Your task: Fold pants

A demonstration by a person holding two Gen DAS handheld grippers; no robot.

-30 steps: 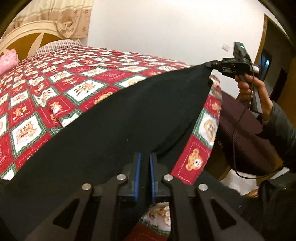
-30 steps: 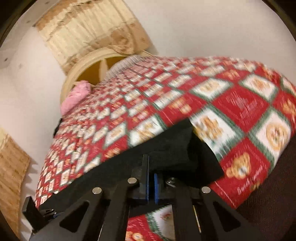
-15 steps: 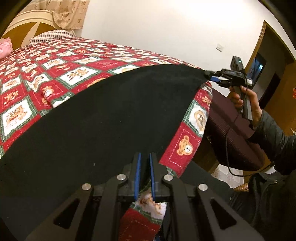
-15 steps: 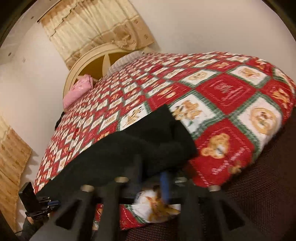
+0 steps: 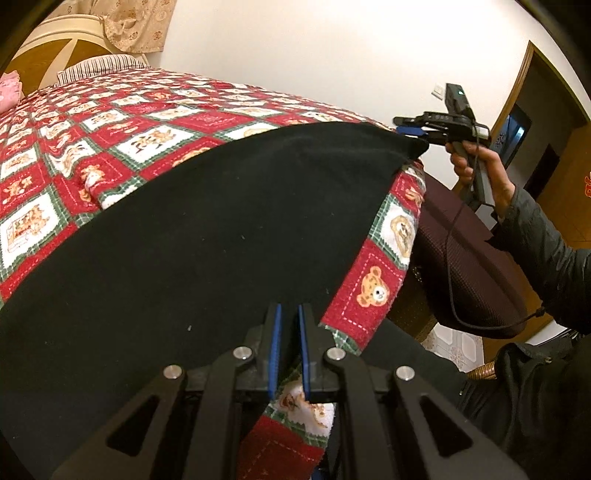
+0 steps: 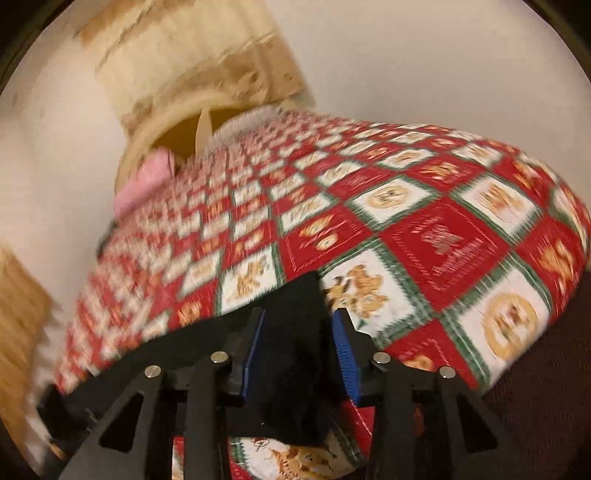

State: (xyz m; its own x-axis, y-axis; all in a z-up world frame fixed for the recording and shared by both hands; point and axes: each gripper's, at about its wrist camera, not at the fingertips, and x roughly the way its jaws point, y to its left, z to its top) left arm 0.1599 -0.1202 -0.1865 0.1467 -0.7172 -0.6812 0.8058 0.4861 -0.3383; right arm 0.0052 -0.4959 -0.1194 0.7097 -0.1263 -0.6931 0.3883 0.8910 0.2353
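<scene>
My left claw [image 5: 289, 330] was nearly closed, a narrow gap between the blue pads, pinching the near edge of the black pants [image 5: 207, 240]. The cloth entered the gap; the grip looked firm but thin. The pants lay spread flat over the near right corner of the bed, covering the red-and-white teddy-bear quilt [image 5: 110, 147] there. The quilt edge hung down right of my left claw.

My right claw [image 6: 299, 354] was released: pads wide apart, a bunched corner of the pants [image 6: 295, 369] sitting loose between them, not squeezed. The right wrist view was motion-blurred. From the left wrist view, the right claw [image 5: 413, 130] sat at the far right corner of the pants, held in my right hand [image 5: 476, 162], cloth tip touching it.

Farther out: striped pillow [image 5: 99, 66] and pink pillow [image 6: 146, 181] by the headboard [image 5: 44, 48], curtain [image 5: 136, 22] behind. A dark chair [image 5: 465, 258] stood right of the bed.
</scene>
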